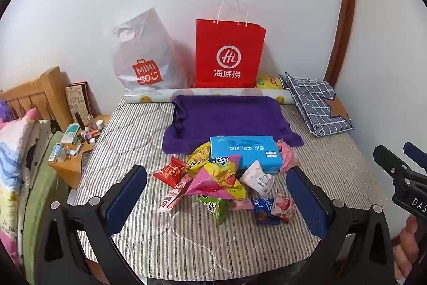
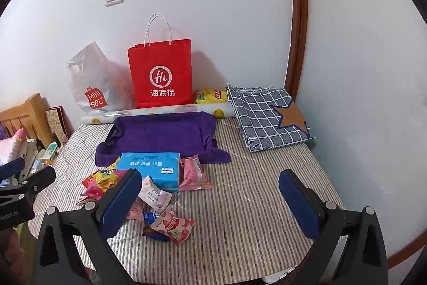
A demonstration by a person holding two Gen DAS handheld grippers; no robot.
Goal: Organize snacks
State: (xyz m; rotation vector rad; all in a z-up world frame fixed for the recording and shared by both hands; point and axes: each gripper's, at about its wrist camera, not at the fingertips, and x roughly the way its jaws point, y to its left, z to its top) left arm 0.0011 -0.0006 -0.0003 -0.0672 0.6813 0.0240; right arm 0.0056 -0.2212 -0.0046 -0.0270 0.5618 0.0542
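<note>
Start of sorting: both left gripper (image 1: 216, 194) and right gripper (image 2: 210, 196) jaws apart, empty. Snack pile (image 1: 218, 178) at 12 o'clock untouched. Next, likely: descend, pinch one packet.

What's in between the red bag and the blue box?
In both views, a rolled sheet with yellow prints and a purple towel lie between the red bag and blue box.

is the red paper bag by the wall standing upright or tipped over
Upright. The red paper bag stands on its base against the wall, its white handles pointing straight up and its logo level.
</note>
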